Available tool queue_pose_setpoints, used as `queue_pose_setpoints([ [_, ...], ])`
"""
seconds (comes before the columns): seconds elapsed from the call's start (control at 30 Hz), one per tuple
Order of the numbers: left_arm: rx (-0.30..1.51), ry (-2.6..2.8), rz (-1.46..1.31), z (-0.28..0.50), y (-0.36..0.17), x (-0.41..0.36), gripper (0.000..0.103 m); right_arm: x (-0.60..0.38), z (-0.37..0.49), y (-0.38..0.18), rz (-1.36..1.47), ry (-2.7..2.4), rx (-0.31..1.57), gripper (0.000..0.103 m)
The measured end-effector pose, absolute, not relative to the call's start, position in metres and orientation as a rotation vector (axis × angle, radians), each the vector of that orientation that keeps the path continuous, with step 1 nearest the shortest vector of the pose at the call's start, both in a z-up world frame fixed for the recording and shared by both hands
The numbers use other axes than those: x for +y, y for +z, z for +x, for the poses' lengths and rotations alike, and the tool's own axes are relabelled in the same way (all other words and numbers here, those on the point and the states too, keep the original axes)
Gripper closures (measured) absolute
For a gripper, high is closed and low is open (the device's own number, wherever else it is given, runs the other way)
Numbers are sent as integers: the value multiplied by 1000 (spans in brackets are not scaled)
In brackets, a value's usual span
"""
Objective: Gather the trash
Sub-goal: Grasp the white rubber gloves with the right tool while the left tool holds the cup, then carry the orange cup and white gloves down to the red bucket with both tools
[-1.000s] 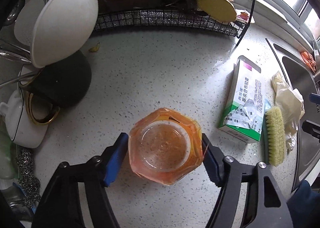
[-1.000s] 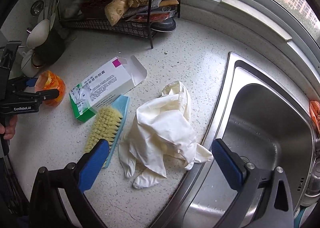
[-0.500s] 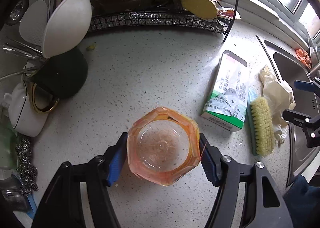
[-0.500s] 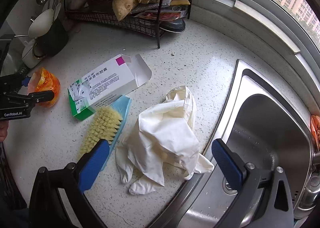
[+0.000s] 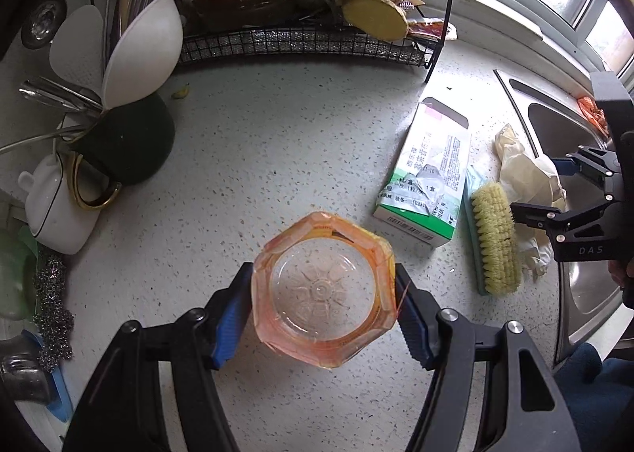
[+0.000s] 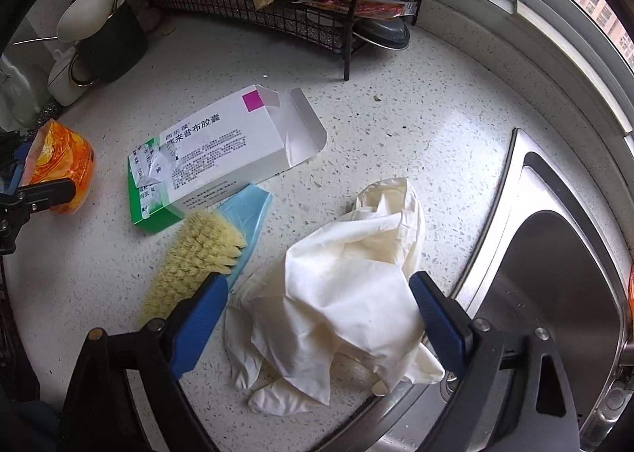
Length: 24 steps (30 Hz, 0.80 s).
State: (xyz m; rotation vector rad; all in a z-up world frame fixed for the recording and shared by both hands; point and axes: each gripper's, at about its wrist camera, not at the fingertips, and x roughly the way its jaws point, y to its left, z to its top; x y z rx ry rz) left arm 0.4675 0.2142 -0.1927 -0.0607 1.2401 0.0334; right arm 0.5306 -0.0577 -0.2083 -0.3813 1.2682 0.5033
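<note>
Item one: orange plastic cup (image 5: 324, 291), faceted, translucent, its base toward the left camera; it sits between the blue pads of the left gripper (image 5: 324, 305), whose fingers (image 5: 232, 315) pinch it on opposite walls, above the speckled tabletop (image 5: 277, 142). Judged light, thin-walled and springy, likely to buckle or slip under a hard squeeze; the flat facets are the sound place to hold. Item two: crumpled cream-white gloves (image 6: 340, 293), lying on the tabletop at the rim of the steel sink (image 6: 554, 293), between the spread fingers (image 6: 198, 317) of the right gripper (image 6: 317, 317), which bracket the heap and grip nothing. Judged very light, limp and somewhat slick; best taken at the bunched middle, where most layers gather, since a loose cuff or finger would trail. Item three: opened medicine carton (image 6: 222, 150), white with green end and magenta square, flap torn open, lying flat just beside a scrubbing brush (image 6: 198, 253) with yellow bristles and pale blue back; judged light, stiff across its faces, crushable when empty. Writing: Chinese characters on the carton face, small print illegible; "DAS" legible on the right gripper's body in the left view.
</note>
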Motion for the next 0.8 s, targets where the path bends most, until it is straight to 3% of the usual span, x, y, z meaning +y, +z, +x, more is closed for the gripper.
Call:
queue_pose_setpoints([
  [0.27,1243,22,-41,467,-192,207,39,-67,534,-220,-400,516,1281,55],
  [0.33,1242,21,-32,466,-190,204,39,-66,532,-220,-402,522,1268,68],
  [0.4,1234,20,-25,463,-186,198,39,-66,529,-220,-402,519,1269,95],
  [0.8,1155,-26,20,425,-149,154,39,-80,465,-174,-355,521,1176,98],
])
